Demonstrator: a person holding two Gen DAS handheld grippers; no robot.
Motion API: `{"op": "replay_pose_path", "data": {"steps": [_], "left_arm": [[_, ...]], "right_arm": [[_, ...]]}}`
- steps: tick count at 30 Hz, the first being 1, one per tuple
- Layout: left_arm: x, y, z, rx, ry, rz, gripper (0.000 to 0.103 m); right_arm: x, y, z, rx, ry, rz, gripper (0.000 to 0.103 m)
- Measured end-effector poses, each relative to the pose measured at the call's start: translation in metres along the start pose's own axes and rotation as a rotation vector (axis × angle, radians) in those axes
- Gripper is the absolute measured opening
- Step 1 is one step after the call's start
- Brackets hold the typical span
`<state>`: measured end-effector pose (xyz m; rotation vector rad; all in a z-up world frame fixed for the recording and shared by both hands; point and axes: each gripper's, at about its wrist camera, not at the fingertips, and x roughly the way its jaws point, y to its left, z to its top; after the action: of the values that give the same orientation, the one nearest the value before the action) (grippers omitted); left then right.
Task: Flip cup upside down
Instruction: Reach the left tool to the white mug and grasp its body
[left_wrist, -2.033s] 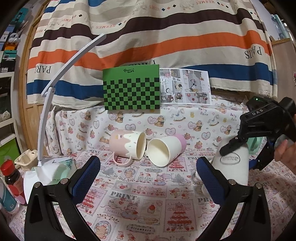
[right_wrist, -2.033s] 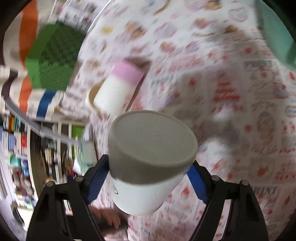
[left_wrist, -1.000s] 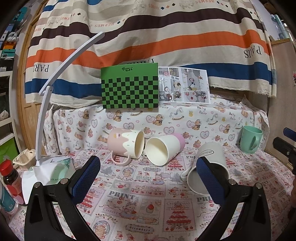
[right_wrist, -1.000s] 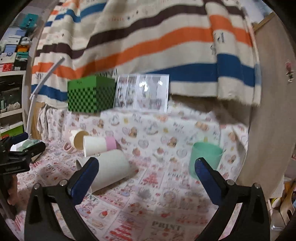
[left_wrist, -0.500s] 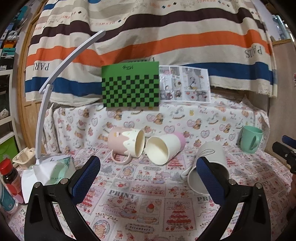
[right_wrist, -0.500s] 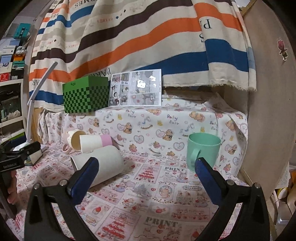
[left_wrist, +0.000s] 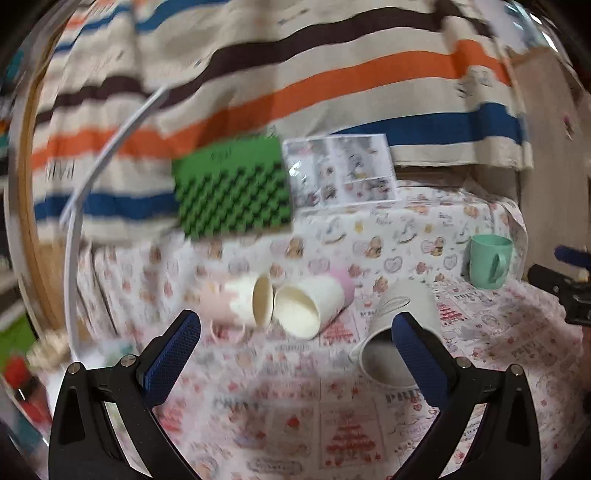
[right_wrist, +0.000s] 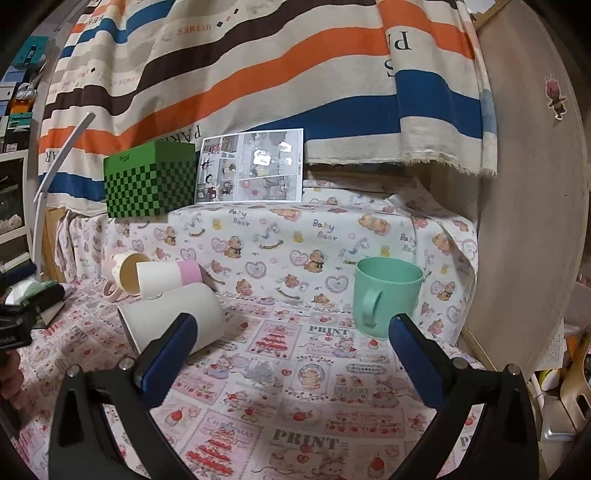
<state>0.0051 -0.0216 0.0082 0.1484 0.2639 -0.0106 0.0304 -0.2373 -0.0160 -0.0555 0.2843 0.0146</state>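
Observation:
A mint green mug (right_wrist: 384, 293) stands upright at the right of the patterned tablecloth, handle toward me; it also shows in the left wrist view (left_wrist: 489, 266). A white mug (right_wrist: 173, 317) lies on its side left of centre, mouth to the left; in the blurred left wrist view (left_wrist: 399, 332) its mouth faces me. A cream cup with a pink base (right_wrist: 166, 277) and a pink-and-cream mug (right_wrist: 120, 275) lie on their sides behind it. My right gripper (right_wrist: 291, 354) is open and empty, in front of the green mug. My left gripper (left_wrist: 295, 350) is open and empty.
A green checkered box (right_wrist: 149, 182) and a picture sheet (right_wrist: 253, 166) stand on the raised ledge behind. A white lamp arm (left_wrist: 85, 192) rises at the left. A wooden panel (right_wrist: 528, 221) borders the right side. A striped cloth hangs at the back.
Two seconds ago my right gripper held the white mug; it has let go, the mug lies on its side, and the gripper has drawn back. The left view has tilted and blurred.

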Motion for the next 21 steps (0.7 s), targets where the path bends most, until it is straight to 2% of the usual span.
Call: {"op": "replay_pose_path", "data": {"steps": [3, 5, 6, 9, 10, 12, 13, 15, 16, 18, 21], "left_arm": [[-0.006, -0.008, 0.02, 0.046, -0.002, -0.046, 0.103], [-0.003, -0.008, 0.037, 0.031, 0.036, -0.109, 0.103], [0.002, -0.007, 0.047, 0.01, 0.081, -0.156, 0.103], [0.033, -0.011, 0.071, -0.041, 0.263, -0.218, 0.103], [0.043, -0.012, 0.076, -0.058, 0.311, -0.259, 0.103], [0.069, -0.02, 0.087, -0.057, 0.422, -0.331, 0.103], [0.08, -0.026, 0.089, -0.047, 0.48, -0.327, 0.103], [0.105, -0.04, 0.09, 0.0, 0.618, -0.259, 0.103], [0.114, -0.05, 0.089, 0.039, 0.653, -0.25, 0.103], [0.125, -0.068, 0.09, 0.096, 0.668, -0.262, 0.103], [0.146, -0.086, 0.086, 0.104, 0.716, -0.239, 0.103]], "right_arm": [[0.002, -0.002, 0.0, 0.009, 0.007, -0.005, 0.103], [0.001, -0.001, 0.0, 0.007, 0.005, -0.005, 0.103], [0.001, -0.001, 0.0, 0.005, 0.002, -0.005, 0.103], [0.0, 0.0, 0.0, 0.003, -0.003, -0.006, 0.103], [-0.001, 0.0, 0.0, 0.003, -0.005, -0.008, 0.103], [-0.001, 0.001, 0.0, 0.001, -0.005, -0.009, 0.103], [-0.001, 0.001, 0.0, 0.002, -0.003, -0.011, 0.103], [0.0, -0.001, 0.0, 0.01, 0.004, -0.01, 0.103], [0.0, -0.002, 0.0, 0.015, 0.007, -0.008, 0.103], [0.003, -0.003, 0.0, 0.022, 0.014, -0.011, 0.103], [0.003, -0.004, 0.001, 0.025, 0.016, -0.012, 0.103]]}}
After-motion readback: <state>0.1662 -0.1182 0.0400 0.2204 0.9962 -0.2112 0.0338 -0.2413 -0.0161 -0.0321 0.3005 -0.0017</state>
